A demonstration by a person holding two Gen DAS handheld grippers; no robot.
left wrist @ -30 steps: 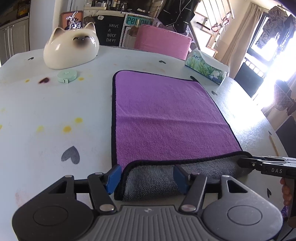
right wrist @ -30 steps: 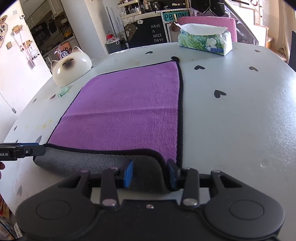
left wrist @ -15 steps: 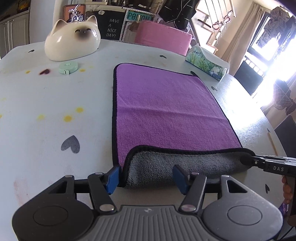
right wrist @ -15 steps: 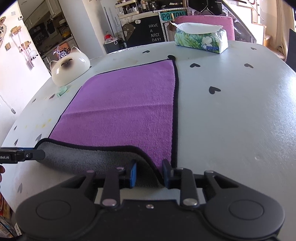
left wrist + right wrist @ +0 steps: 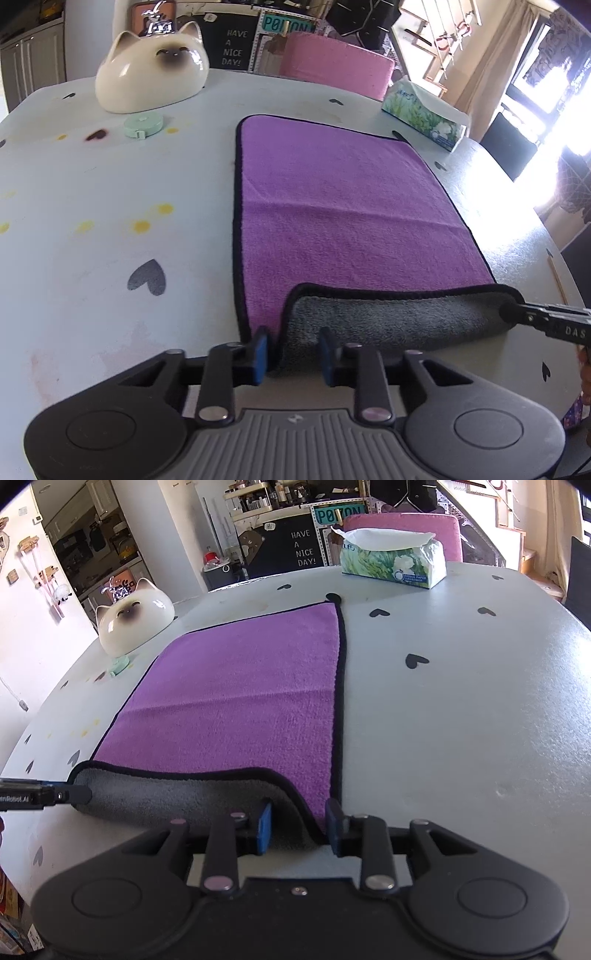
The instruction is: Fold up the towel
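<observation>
A purple towel (image 5: 343, 206) with black trim and a grey underside lies flat on the white table; it also shows in the right wrist view (image 5: 240, 694). Its near edge is lifted and curled over, grey side up (image 5: 388, 325). My left gripper (image 5: 291, 354) is shut on the towel's near left corner. My right gripper (image 5: 299, 823) is shut on the near right corner. Each gripper's tip shows in the other's view, the right one (image 5: 535, 317) and the left one (image 5: 55, 795), both at the grey fold.
A cat-shaped ceramic bowl (image 5: 151, 70) and a green tape measure (image 5: 144, 125) sit at the far left. A tissue box (image 5: 391, 557) stands at the far right. A pink chair back (image 5: 332, 62) is behind the table. A pencil (image 5: 557, 273) lies near the right edge.
Both grippers have carried the near edge forward over the towel. The jaws have narrowed on the corners and the grey fold has rolled further onto the purple side.
</observation>
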